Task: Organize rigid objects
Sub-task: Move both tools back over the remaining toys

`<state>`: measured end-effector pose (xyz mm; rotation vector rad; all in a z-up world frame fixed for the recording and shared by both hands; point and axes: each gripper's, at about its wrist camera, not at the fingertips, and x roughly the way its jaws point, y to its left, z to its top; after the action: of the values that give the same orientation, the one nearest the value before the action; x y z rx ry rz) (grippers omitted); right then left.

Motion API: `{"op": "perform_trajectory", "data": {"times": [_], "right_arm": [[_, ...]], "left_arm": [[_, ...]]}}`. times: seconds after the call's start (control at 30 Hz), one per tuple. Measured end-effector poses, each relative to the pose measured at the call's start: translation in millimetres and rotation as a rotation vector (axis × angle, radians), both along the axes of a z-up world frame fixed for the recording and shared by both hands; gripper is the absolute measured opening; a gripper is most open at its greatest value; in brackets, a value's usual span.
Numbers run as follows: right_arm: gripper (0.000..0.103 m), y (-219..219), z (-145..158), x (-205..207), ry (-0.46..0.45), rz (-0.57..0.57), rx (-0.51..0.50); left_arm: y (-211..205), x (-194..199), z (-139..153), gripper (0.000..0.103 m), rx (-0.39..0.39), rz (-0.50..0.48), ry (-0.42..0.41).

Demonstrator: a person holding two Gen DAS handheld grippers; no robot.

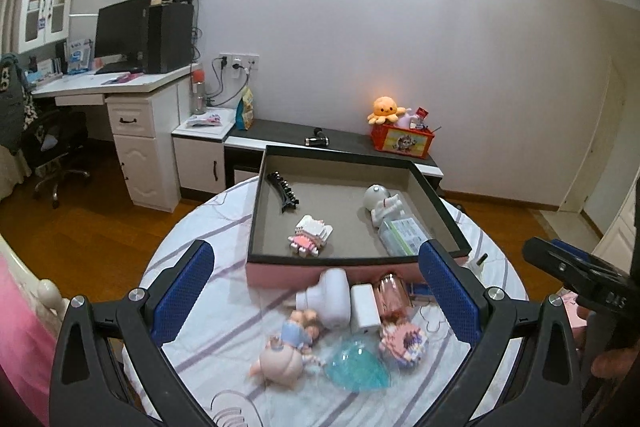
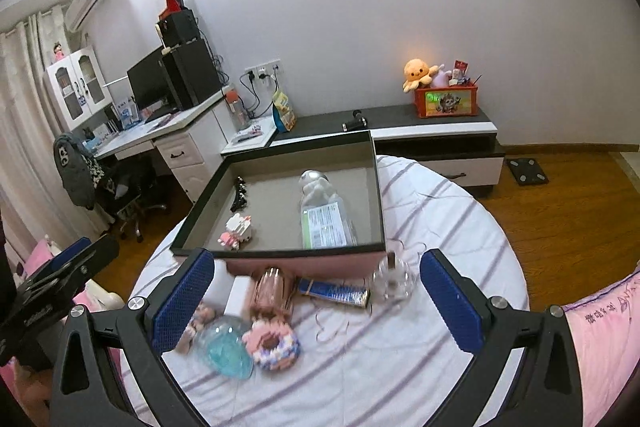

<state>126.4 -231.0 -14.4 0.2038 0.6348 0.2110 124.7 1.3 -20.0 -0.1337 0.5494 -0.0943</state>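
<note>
Currently hovering over the round striped surface [image 1: 192,311], both claws gaping wide and empty: left claw [image 1: 316,291], right claw [image 2: 316,291]. Sitting just near the pink-walled tray [image 2: 304,263], loose pieces waiting: clear round bottle [image 2: 394,281], blue tube [image 2: 336,291], rose-tinted glass [image 2: 274,289], bead-brick donut [image 2: 272,345]. Judging the bottle as fragile and slippery; gripping across its body probably safest. Blurring the near figurines [image 1: 288,347] beyond naming; hiding part of the white box [image 1: 364,307] behind neighbours.

The box [image 1: 280,273] is pink outside, grey inside, with black rim. The cloth [image 2: 420,347] is white with purple stripes.
</note>
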Motion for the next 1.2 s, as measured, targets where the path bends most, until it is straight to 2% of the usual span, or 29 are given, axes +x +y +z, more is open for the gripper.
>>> {"op": "perform_trajectory", "data": {"times": [0.13,0.33,0.67,0.93,1.2], "right_arm": [[0.103,1.5,-3.3,-24.6,-0.024,-0.003,-0.007],[0.103,2.2,-11.7,-40.8,-0.027,-0.017,-0.012],[0.103,8.7,-19.3,-47.2,-0.017,-0.021,-0.032],[0.103,15.0,-25.9,-45.8,0.004,-0.001,-0.059],[0.103,21.4,-57.8,-35.8,0.08,0.037,-0.083]], "left_arm": [[1.1,-16.1,-5.5,0.103,-0.007,0.003,0.002],[8.4,-34.5,-14.8,0.103,-0.034,0.016,0.013],[18.8,-54.9,-25.3,0.103,-0.051,0.031,0.009],[16.6,-55.9,-39.1,0.103,-0.01,0.03,0.012],[20.4,-44.9,-79.9,0.103,0.038,0.025,0.094]]}}
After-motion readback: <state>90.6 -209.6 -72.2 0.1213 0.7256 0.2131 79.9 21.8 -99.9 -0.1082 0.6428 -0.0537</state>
